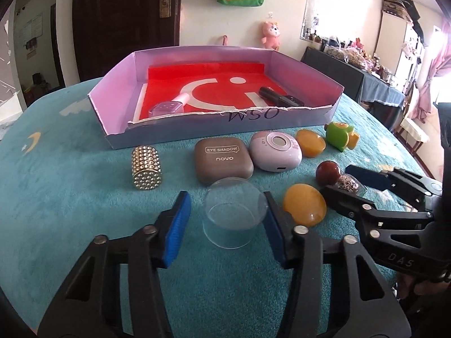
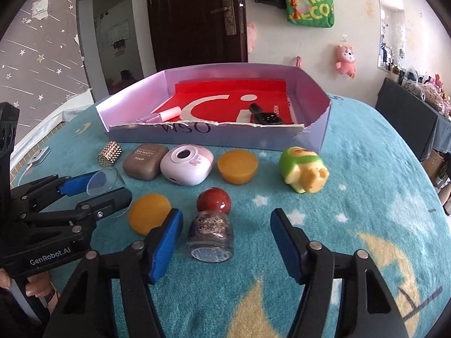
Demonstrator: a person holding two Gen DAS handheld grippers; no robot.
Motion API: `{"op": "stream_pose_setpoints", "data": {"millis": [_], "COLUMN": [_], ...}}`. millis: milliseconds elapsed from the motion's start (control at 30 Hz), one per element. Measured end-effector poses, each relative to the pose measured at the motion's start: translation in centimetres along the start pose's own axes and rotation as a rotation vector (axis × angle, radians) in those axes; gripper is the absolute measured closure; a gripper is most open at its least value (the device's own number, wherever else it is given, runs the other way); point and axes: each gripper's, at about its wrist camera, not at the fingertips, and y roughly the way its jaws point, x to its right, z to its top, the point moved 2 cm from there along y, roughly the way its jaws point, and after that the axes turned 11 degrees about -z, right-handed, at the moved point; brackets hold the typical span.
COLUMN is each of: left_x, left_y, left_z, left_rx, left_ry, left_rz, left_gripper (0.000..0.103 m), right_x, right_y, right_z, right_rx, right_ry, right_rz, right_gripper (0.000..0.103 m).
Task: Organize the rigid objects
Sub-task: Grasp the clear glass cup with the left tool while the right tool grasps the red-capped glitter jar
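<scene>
My left tongs (image 1: 225, 219) hang released around a clear cup (image 1: 234, 217) on the counter (image 1: 70, 197), in front of the box (image 1: 197, 129); only one pad brushes its rim. My right tongs (image 2: 225, 239) gape loosely around a glitter bottle (image 2: 210, 233), touching nothing. Only the right view shows "GenRobot.AI" on my left handle; only the left shows "DAS" on the right one. Nearer the box, a brown case (image 1: 224, 163) reads "EYE SHADOW novo". The box's front wall reads "WSO".
</scene>
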Motion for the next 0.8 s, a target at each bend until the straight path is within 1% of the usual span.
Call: {"op": "stream_pose_setpoints", "data": {"millis": [33,67,133,200,233,333,433,600,800], "left_x": [0.0,0.1,0.2,0.3,0.3,0.7,0.8,0.8,0.8], "left_y": [0.1,0.2,0.3,0.2,0.1,-0.4,-0.8,-0.9,-0.9], "left_z": [0.0,0.0,0.1,0.1,0.1,0.2,0.3,0.3,0.3], "left_rx": [-0.004,-0.007,-0.010,-0.003,0.002,0.019,0.026,0.026,0.030], "left_ry": [0.001,0.002,0.006,0.009,0.006,0.022,0.021,0.020,0.019], "left_rz": [-0.006,-0.011,-0.010,-0.018,-0.023,-0.016,-0.017,-0.013,-0.016], "left_gripper": [0.061,0.065,0.065,0.065,0.065,0.065,0.065,0.065,0.065], "right_x": [-0.1,-0.2,-0.3,-0.4,-0.4,-0.9,-0.7,-0.5,-0.3], "right_y": [0.2,0.3,0.4,0.4,0.3,0.1,-0.1,-0.5,-0.5], "right_z": [0.0,-0.1,-0.1,-0.1,-0.2,-0.2,-0.1,0.0,-0.1], "right_rx": [-0.006,-0.010,-0.013,-0.011,-0.010,-0.004,-0.004,0.008,0.001], "right_ry": [-0.005,-0.006,-0.008,-0.010,-0.011,-0.034,-0.012,-0.002,0.008], "right_rz": [0.007,0.014,0.019,0.042,0.056,0.059,0.078,0.086,0.092], "right_gripper": [0.045,0.052,0.057,0.068,0.069,0.070,0.070,0.070,0.070]}}
